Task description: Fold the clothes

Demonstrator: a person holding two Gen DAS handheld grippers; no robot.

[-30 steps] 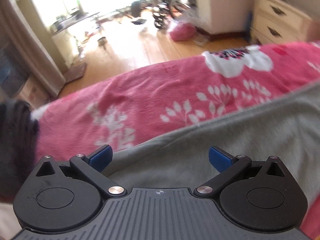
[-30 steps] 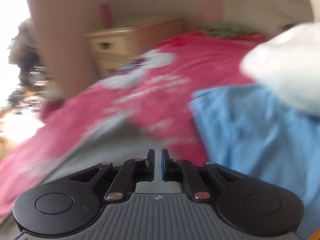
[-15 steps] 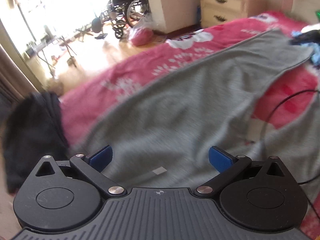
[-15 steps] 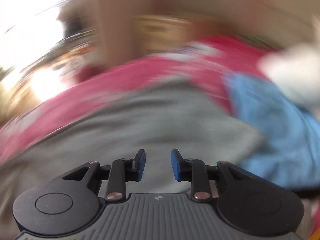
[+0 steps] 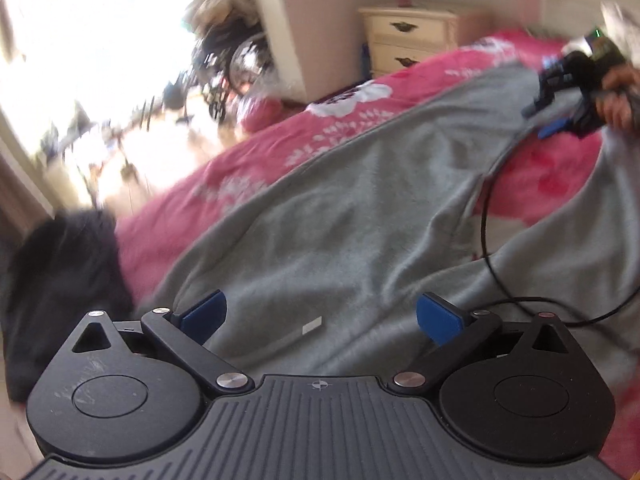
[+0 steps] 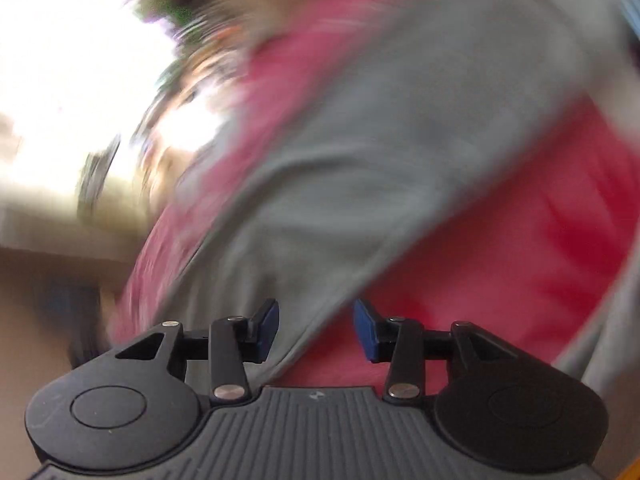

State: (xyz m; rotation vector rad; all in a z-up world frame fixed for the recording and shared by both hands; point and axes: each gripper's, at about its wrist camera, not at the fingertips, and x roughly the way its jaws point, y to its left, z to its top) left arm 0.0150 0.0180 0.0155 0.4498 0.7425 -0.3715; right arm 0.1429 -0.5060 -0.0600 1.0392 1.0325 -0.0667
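Your left wrist view is flooded by daylight from the upper left, where the window area [image 5: 80, 52] is blown out to pure white. The floor [image 5: 168, 148] below it glares, and motion blur smears the wheelchair [image 5: 228, 64] and the far edges. The grey garment [image 5: 340, 220] stays fairly sharp near the centre. Your right wrist view is badly streaked throughout; only the right hand-held gripper [image 6: 316, 330] is crisp. Fisheye bending curves both frames at the rim

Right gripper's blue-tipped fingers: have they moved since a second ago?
Yes. The right gripper has opened: judged against its own black body, the fingers stand apart over the grey fleece garment; they were nearly shut before.
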